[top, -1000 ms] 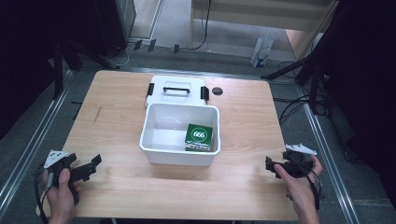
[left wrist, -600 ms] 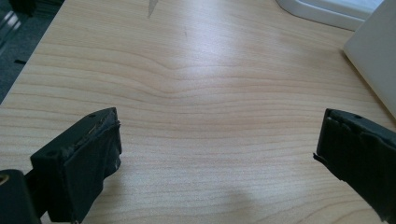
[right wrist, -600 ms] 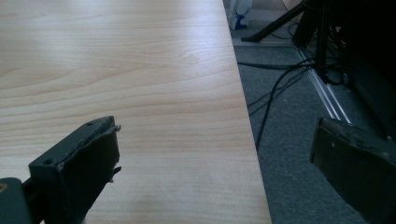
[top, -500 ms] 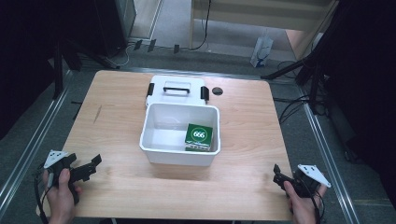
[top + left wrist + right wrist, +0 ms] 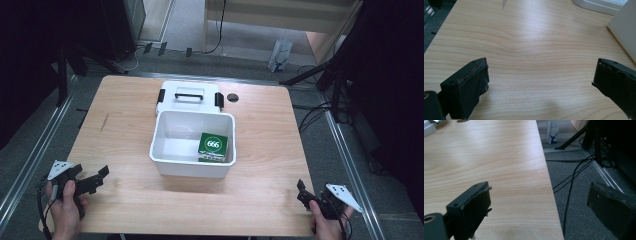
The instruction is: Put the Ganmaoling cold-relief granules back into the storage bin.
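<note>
Two grippers sit at the near corners of the table (image 5: 125,120) in the high view, well apart from the white bin (image 5: 192,144) at its middle. A green box (image 5: 213,146) lies inside the bin, at its right side; the lid (image 5: 189,96) lies just behind the bin. Left gripper (image 5: 95,181) is near-left of the bin, right gripper (image 5: 303,192) near-right.

Left gripper view: jaws spread wide over bare wood, bin wall (image 5: 624,27) at right.

Right gripper view: jaws spread, straddling the table's edge, holding nothing.

An open white bin (image 5: 192,145) is seen at the desk's centre. A green "666" box (image 5: 213,146) lies inside, right side. A white lid (image 5: 189,96) is laid flat just behind.
</note>
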Demonstrator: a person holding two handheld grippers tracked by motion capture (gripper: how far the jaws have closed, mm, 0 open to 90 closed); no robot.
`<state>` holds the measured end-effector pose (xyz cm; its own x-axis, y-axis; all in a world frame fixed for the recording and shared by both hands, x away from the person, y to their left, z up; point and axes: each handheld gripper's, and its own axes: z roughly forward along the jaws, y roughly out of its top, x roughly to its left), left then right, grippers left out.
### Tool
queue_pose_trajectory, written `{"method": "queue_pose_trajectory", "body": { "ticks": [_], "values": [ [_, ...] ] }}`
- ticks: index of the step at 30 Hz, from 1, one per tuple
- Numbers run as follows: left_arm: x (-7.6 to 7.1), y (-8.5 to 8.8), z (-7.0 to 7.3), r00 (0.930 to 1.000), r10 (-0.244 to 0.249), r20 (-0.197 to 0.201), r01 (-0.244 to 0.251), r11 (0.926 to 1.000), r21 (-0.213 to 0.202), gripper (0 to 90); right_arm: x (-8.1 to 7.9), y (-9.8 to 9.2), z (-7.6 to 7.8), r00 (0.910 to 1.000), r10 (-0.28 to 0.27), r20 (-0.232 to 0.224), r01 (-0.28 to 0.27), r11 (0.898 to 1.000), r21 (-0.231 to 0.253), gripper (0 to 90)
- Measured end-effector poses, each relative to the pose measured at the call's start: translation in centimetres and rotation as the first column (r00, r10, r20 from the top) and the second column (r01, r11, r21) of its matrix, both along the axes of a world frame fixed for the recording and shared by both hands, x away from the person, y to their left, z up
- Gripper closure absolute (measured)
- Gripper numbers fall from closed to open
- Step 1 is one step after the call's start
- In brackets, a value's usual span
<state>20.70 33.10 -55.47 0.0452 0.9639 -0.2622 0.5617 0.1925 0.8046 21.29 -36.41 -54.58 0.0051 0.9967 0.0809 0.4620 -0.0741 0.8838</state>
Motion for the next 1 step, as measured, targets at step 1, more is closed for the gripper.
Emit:
{"method": "queue_pose_trajectory", "body": {
  "ticks": [1],
  "values": [
    [0.00,0.00,0.00,1.0000,-0.001,0.000,0.001,1.0000,0.001,0.6,-0.02,-0.07,-0.01,1.0000,0.003,0.003,-0.003,1.000,0.006,6.9]
  ]
}}
